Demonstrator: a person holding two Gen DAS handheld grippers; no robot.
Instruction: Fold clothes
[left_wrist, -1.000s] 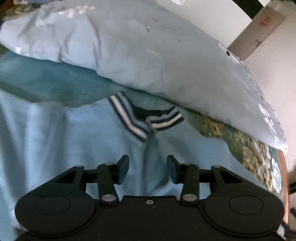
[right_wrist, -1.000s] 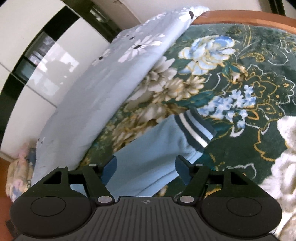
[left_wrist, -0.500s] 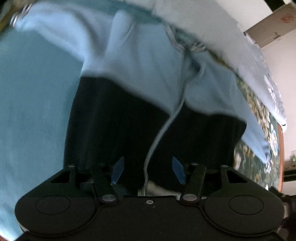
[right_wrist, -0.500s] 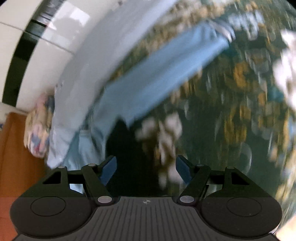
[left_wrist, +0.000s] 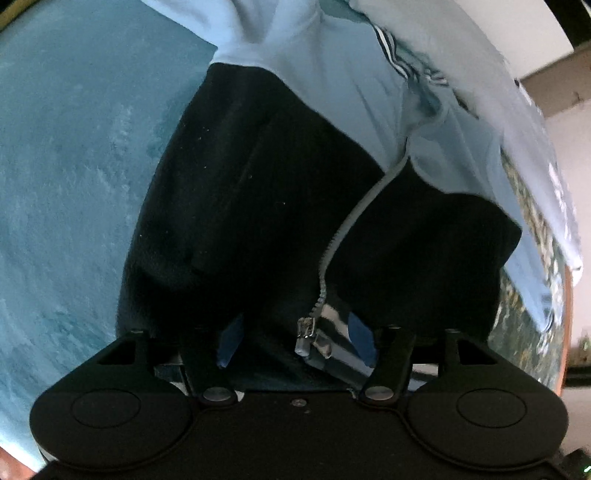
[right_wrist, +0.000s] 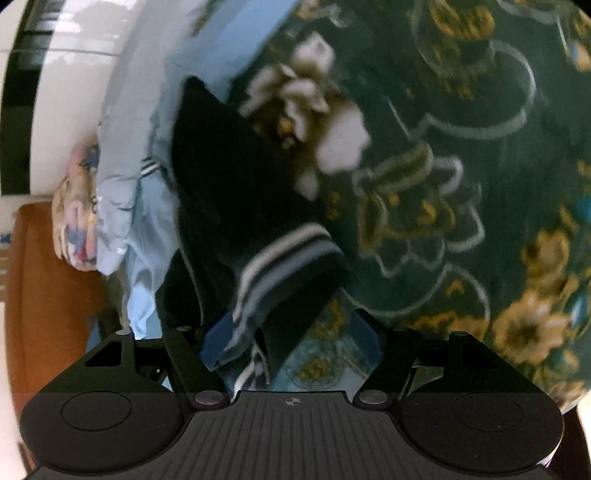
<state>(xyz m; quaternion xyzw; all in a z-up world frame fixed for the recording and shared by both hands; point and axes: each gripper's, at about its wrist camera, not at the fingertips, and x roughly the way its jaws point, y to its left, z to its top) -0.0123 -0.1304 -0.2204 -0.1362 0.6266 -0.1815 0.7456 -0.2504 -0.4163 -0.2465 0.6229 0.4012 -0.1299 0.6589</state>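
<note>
The left gripper (left_wrist: 295, 343) is now hanging right over the lower hem of the jacket (left_wrist: 258, 192), its blue-padded fingers (left_wrist: 229, 341) standing moderately apart after just opening further, with the zipper pull (left_wrist: 304, 336) and a bit of striped hem lying between them but no pad pressing on cloth; a second ago this same camera was looking at the striped collar (left_wrist: 395, 55) from close by, and that collar is now sitting far up the view. The jacket is lying spread on the bed, dark over its lower part and light blue above, the zipper (left_wrist: 343, 229) running up its middle. Left of it a teal blanket (left_wrist: 74, 166) is covering the bed, and beyond the collar a pale blue quilt (left_wrist: 480, 74) is lying. The right gripper (right_wrist: 291, 347) is spread wide over the jacket's striped hem corner (right_wrist: 284, 258), the cloth touching or just beside its left pad, not pinched; earlier it was framing the light blue sleeve with its cuff. Past it the dark green floral bedspread (right_wrist: 461, 147) is stretching away. No containers are showing.
</note>
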